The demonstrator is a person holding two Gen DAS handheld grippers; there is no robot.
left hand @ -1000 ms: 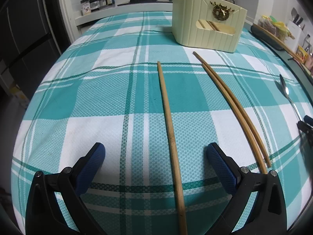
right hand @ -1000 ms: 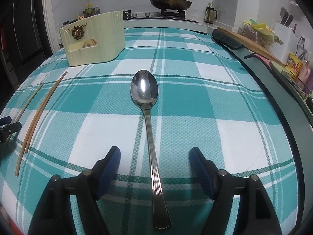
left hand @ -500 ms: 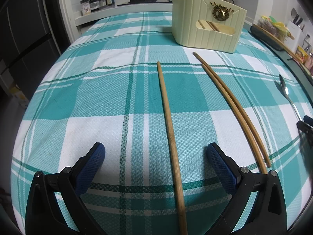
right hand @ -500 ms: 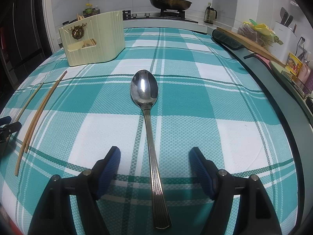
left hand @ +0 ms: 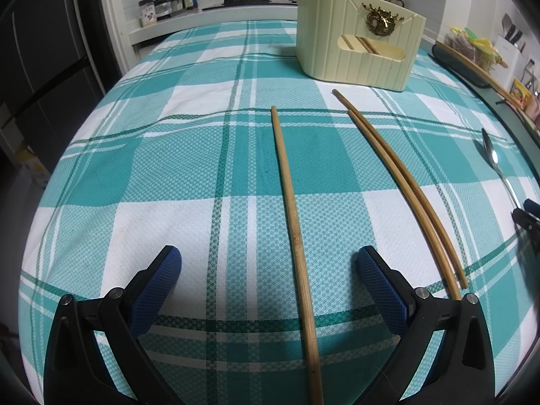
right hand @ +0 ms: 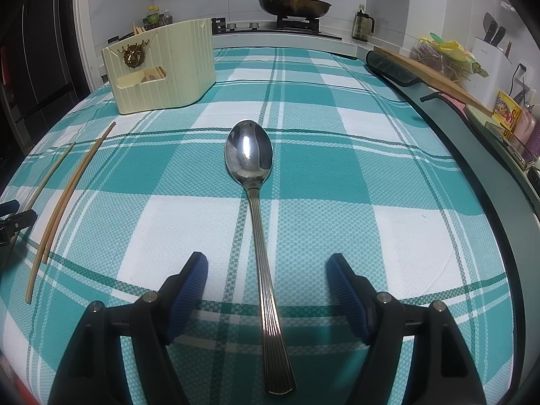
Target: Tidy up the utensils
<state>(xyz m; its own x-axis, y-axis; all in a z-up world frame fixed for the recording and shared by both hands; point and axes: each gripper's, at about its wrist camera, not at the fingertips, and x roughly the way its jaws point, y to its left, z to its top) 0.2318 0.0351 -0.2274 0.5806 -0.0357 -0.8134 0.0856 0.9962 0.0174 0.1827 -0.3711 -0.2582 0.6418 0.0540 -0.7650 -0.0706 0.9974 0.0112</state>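
A big table is covered with a green and white checked cloth (left hand: 189, 175). Behind it runs a kitchen counter with a stove, and a dark pan with a lid (right hand: 293, 5) sits on the stove.

Near the far end of the table stands a cream box for utensils (left hand: 357, 50). It has a gold ornament on its front, a low open part in front and a tall part at the back. Some chopsticks already stick up out of the tall part.

The left gripper (left hand: 270, 270) is low over the cloth. Its jaws are wide apart and hold nothing. One long single chopstick (left hand: 293, 222) lies flat on the cloth between its two blue pads (left hand: 162, 280), touching neither. The thin end points toward the box. Just to the right lies a pair of chopsticks (left hand: 405, 185), side by side and touching each other. They lie outside the jaws.

The right gripper (right hand: 266, 270) is also low over the cloth, with its jaws wide apart and holding nothing. A shiny metal spoon (right hand: 258, 222) lies flat between its blue pads, touching neither pad. The bowl of the spoon faces up and points away, toward the stove. The handle has ridges and runs back under the gripper.

The spoon lies well to the right of the chopsticks.
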